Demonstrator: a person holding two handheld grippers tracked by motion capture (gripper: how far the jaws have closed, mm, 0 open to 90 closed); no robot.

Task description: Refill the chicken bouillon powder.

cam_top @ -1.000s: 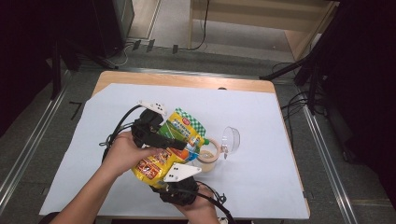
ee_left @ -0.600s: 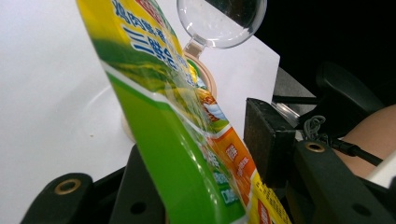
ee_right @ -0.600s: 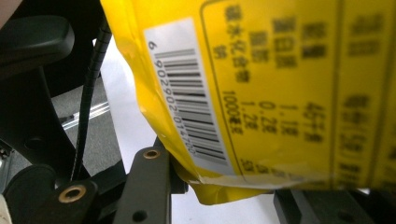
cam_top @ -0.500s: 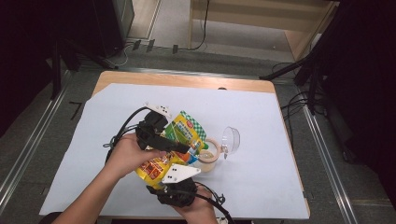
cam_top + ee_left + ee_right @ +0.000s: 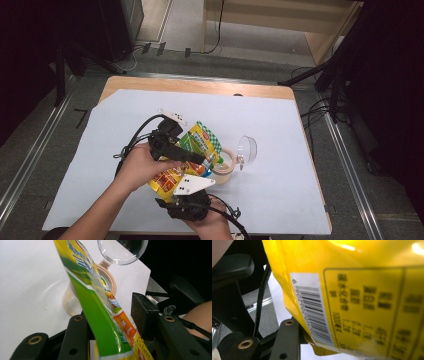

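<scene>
- Nearest the worktop's [image 5: 280, 150] front edge: right gripper [image 5: 192, 186], jaws part-open and just now widening, yellow snack pouch [image 5: 192, 150] between them; whether the pads press it cannot be told.
- Midway: left gripper [image 5: 197, 159], jaws likewise part-open, one pad [image 5: 143, 315] clear of the pouch.
- Beyond: open jar [image 5: 223, 165], lid [image 5: 247, 148] hinged back.
- Step judged: pouring the pouch into the jar; next needs the mouth over the jar.

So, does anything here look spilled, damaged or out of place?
Nothing looks spilled or damaged. The yellow-green pouch is held tilted between both tongs over the open jar, whose clear lid hangs open at its side. The white table cover looks clean.
</scene>
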